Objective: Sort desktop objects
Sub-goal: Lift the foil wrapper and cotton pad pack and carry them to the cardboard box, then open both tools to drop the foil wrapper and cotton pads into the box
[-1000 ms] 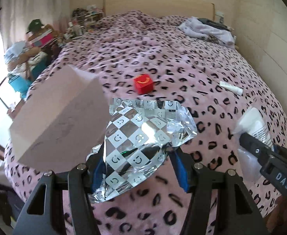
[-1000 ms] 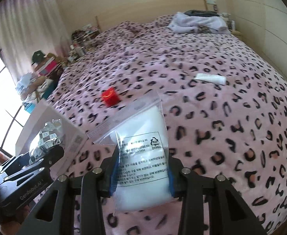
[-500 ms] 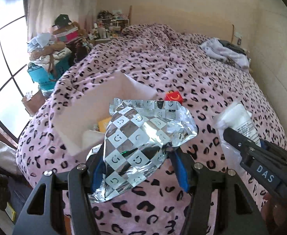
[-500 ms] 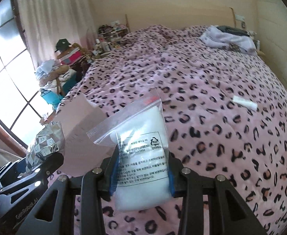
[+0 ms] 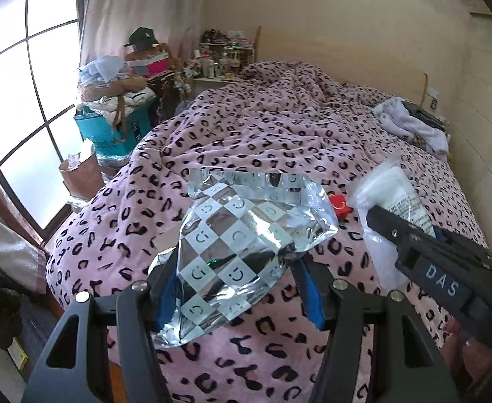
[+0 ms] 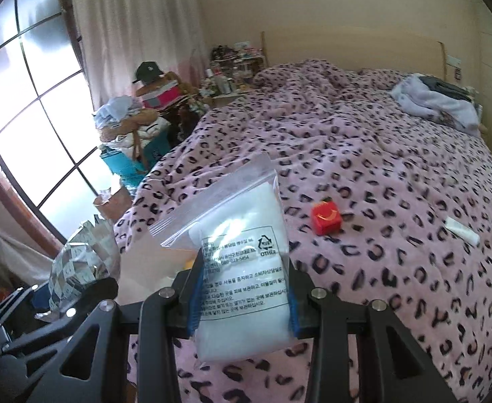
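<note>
Two soft pouches held aloft over the leopard-print bed.
Left gripper pinching crinkly foil bag; right gripper clamping slick zip bag at mid-body; probably light, limp, best gripped low.

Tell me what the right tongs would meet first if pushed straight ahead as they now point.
Probably the pink leopard-print bedspread. The right tongs, shut on the clear zip bag, aim over the bed; the red box sits off to the right of that line. Depth is unclear.
</note>
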`<state>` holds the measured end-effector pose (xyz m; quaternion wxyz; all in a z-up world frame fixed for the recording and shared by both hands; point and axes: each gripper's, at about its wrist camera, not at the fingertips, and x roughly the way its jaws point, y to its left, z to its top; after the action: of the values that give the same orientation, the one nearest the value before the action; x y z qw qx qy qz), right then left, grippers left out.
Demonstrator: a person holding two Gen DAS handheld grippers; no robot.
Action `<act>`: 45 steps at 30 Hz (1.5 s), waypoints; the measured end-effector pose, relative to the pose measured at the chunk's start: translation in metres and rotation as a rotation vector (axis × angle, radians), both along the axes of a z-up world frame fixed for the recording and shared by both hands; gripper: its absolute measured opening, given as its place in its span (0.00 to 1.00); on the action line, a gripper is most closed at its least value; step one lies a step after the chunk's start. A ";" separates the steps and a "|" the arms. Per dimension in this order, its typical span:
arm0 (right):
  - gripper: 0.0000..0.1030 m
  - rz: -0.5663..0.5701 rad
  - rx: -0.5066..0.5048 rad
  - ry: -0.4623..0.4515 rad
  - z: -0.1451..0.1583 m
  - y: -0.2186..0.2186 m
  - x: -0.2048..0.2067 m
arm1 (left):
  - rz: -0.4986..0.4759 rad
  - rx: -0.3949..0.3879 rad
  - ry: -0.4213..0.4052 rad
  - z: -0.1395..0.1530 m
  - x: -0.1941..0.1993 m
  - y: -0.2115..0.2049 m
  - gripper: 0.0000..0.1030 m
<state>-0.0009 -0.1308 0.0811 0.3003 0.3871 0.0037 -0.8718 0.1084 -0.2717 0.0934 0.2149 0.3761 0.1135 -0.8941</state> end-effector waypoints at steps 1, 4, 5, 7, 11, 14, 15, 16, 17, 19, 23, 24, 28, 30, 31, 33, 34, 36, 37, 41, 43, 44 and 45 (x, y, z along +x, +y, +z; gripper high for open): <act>0.38 0.008 0.001 0.000 0.001 -0.006 -0.002 | 0.006 0.000 -0.002 -0.001 -0.001 -0.004 0.60; 0.38 0.038 0.006 0.001 0.002 -0.027 -0.008 | 0.024 0.006 -0.008 -0.003 -0.004 -0.019 0.60; 0.38 0.045 0.007 0.000 0.002 -0.032 -0.010 | 0.028 0.009 -0.009 -0.004 -0.005 -0.023 0.60; 0.38 0.059 0.013 -0.003 0.001 -0.043 -0.014 | 0.033 0.018 -0.012 -0.007 -0.010 -0.031 0.60; 0.38 0.079 0.026 -0.011 -0.003 -0.062 -0.024 | 0.038 0.028 -0.020 -0.013 -0.019 -0.041 0.60; 0.38 0.088 0.041 -0.017 -0.006 -0.073 -0.032 | 0.039 0.037 -0.024 -0.019 -0.028 -0.047 0.60; 0.38 0.090 0.045 -0.020 -0.008 -0.075 -0.034 | 0.039 0.042 -0.026 -0.021 -0.030 -0.049 0.60; 0.38 0.093 0.049 -0.023 -0.010 -0.078 -0.036 | 0.039 0.046 -0.027 -0.024 -0.032 -0.051 0.60; 0.38 0.094 0.053 -0.027 -0.012 -0.080 -0.038 | 0.039 0.050 -0.029 -0.026 -0.034 -0.053 0.60; 0.38 0.095 0.059 -0.035 -0.016 -0.083 -0.040 | 0.038 0.062 -0.035 -0.032 -0.038 -0.057 0.60; 0.38 0.103 0.072 -0.057 -0.026 -0.086 -0.043 | 0.036 0.083 -0.048 -0.043 -0.041 -0.060 0.60; 0.38 0.106 0.075 -0.062 -0.029 -0.086 -0.043 | 0.035 0.087 -0.050 -0.045 -0.041 -0.060 0.60; 0.38 0.118 0.082 -0.076 -0.036 -0.091 -0.043 | 0.025 0.101 -0.056 -0.052 -0.043 -0.058 0.60; 0.38 0.126 0.086 -0.082 -0.039 -0.093 -0.043 | 0.020 0.106 -0.058 -0.055 -0.044 -0.057 0.60; 0.38 0.131 0.089 -0.085 -0.040 -0.095 -0.043 | 0.017 0.107 -0.059 -0.056 -0.045 -0.056 0.60; 0.38 0.143 0.094 -0.092 -0.043 -0.098 -0.043 | 0.011 0.112 -0.062 -0.059 -0.046 -0.055 0.60; 0.38 0.150 0.097 -0.096 -0.044 -0.100 -0.043 | 0.007 0.115 -0.063 -0.060 -0.047 -0.055 0.60; 0.38 0.164 0.104 -0.104 -0.048 -0.103 -0.043 | 0.003 0.117 -0.066 -0.062 -0.048 -0.054 0.60; 0.38 0.169 0.108 -0.108 -0.050 -0.105 -0.043 | 0.002 0.118 -0.067 -0.063 -0.048 -0.054 0.60; 0.38 0.187 0.115 -0.124 -0.057 -0.109 -0.045 | 0.006 0.122 -0.069 -0.067 -0.048 -0.058 0.60; 0.38 0.192 0.118 -0.129 -0.059 -0.110 -0.046 | 0.006 0.124 -0.072 -0.069 -0.049 -0.059 0.60; 0.38 0.193 0.121 -0.129 -0.059 -0.111 -0.046 | 0.005 0.123 -0.075 -0.071 -0.050 -0.059 0.60; 0.38 0.195 0.127 -0.128 -0.060 -0.112 -0.046 | 0.003 0.124 -0.081 -0.073 -0.051 -0.058 0.60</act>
<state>-0.0471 -0.2424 0.0210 0.3581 0.4581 0.0773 -0.8099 0.0578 -0.3300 0.0208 0.1968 0.4243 0.1604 -0.8692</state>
